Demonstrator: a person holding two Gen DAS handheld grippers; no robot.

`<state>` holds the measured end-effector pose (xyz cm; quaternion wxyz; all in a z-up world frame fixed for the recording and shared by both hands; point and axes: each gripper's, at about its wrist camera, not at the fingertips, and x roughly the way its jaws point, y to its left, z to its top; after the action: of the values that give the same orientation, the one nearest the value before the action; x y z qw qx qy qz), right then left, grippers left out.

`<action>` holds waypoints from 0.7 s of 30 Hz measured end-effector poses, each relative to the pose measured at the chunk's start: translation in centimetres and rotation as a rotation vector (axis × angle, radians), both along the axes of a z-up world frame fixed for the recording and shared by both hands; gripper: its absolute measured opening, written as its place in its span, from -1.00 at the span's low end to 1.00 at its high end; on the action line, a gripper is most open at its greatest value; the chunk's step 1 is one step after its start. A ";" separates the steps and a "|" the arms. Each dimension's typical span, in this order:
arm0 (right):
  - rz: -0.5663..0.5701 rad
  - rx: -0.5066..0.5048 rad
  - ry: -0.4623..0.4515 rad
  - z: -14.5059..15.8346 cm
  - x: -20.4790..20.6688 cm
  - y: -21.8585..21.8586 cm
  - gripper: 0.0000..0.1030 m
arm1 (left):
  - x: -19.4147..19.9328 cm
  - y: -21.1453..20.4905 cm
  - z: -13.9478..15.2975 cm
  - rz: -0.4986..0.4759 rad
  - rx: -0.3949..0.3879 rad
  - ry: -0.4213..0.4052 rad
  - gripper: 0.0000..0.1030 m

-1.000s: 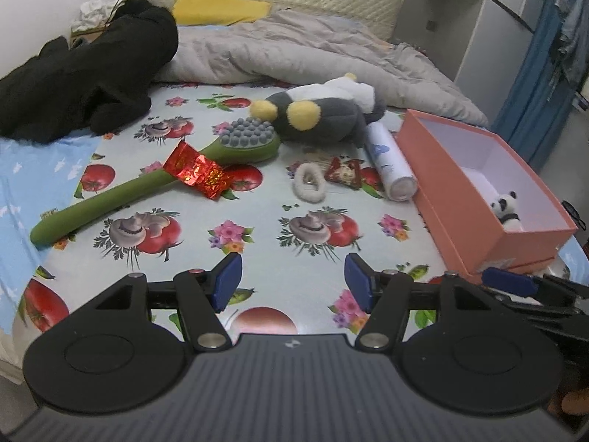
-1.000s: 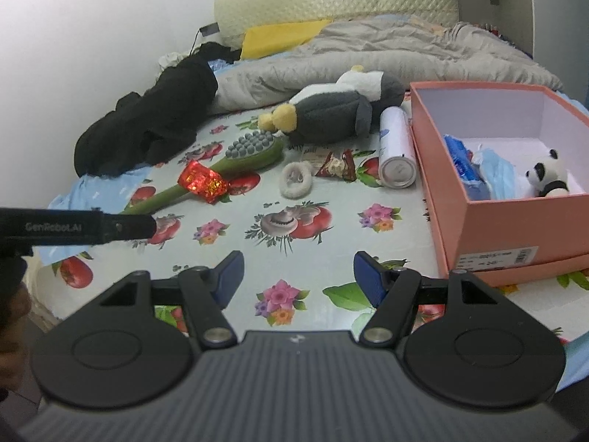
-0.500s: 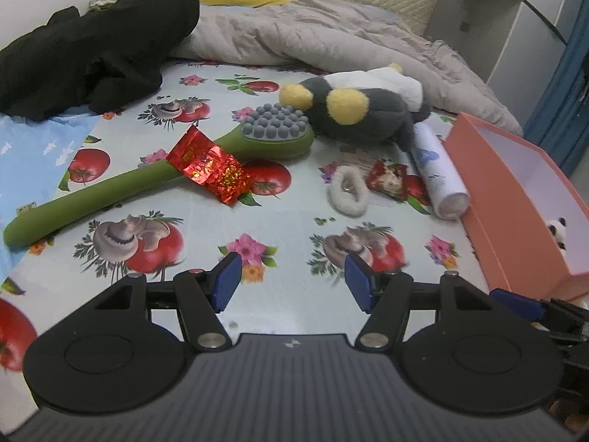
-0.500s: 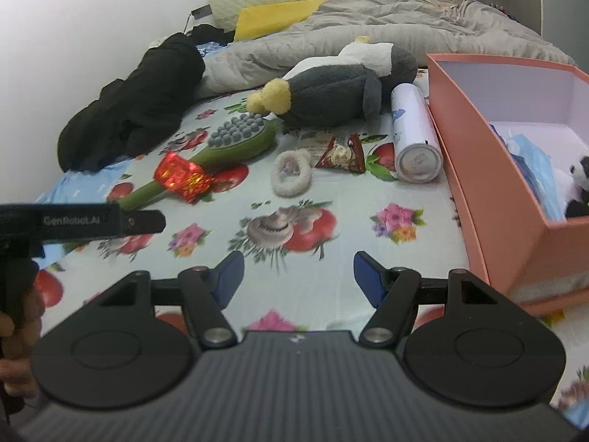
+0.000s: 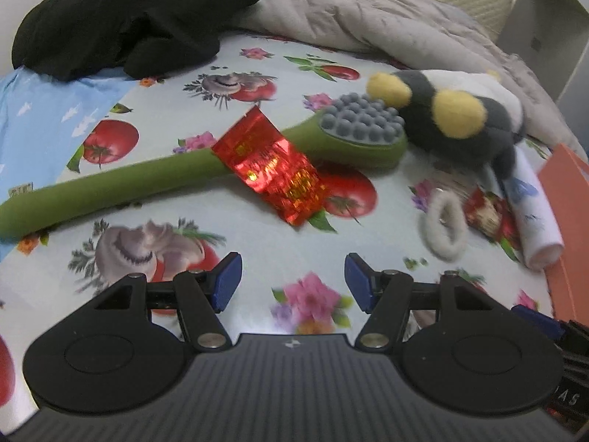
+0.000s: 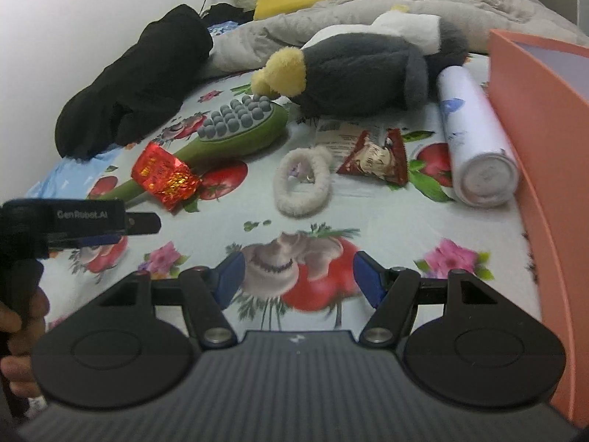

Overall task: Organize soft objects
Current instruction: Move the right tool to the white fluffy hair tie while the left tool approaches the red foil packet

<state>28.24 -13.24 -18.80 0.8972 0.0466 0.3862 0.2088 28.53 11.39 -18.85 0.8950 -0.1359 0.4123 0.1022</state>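
Observation:
On the fruit-print sheet lies a long green plush massage hammer (image 5: 154, 180) (image 6: 239, 132) with a grey knobbed head, and a shiny red packet (image 5: 272, 169) (image 6: 163, 173) rests across its handle. Behind it lies a grey, white and yellow plush penguin (image 5: 464, 121) (image 6: 360, 70). A white fluffy hair tie (image 5: 443, 226) (image 6: 303, 180) lies right of the packet. My left gripper (image 5: 292, 281) hovers open over the sheet, just short of the red packet. My right gripper (image 6: 296, 281) is open too, just short of the hair tie. Both hold nothing.
A salmon-pink box (image 6: 541, 118) (image 5: 568, 199) stands at the right, a white rolled tube (image 6: 475, 132) against it. A brown snack packet (image 6: 375, 156) lies by the hair tie. Black clothing (image 5: 140, 14) and a grey quilt (image 5: 368, 18) lie behind. A hand (image 6: 18, 331) holds the left tool.
Both grippers have moved forward and down toward the bed, so the hammer, red packet and hair tie now loom larger. The jaws keep the same width.

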 end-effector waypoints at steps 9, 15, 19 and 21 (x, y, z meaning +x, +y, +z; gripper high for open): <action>0.020 -0.039 -0.044 -1.5 3.9 1.7 0.32 | 4.5 0.1 -1.3 0.044 0.024 -0.030 0.31; 0.023 -0.087 -0.078 -2.4 5.8 2.8 0.31 | 6.1 1.1 -2.7 0.103 0.012 -0.030 0.31; 0.038 -0.124 -0.110 -2.7 6.3 3.8 0.33 | 6.5 1.7 -2.9 0.120 -0.009 -0.060 0.31; 0.048 -0.144 -0.121 -2.7 6.5 4.4 0.33 | 6.8 1.8 -3.0 0.126 -0.011 -0.066 0.31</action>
<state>34.70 -8.81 -21.51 0.9147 -0.0400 0.3464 0.2042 35.33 13.15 -21.80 0.8991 -0.1697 0.3739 0.1516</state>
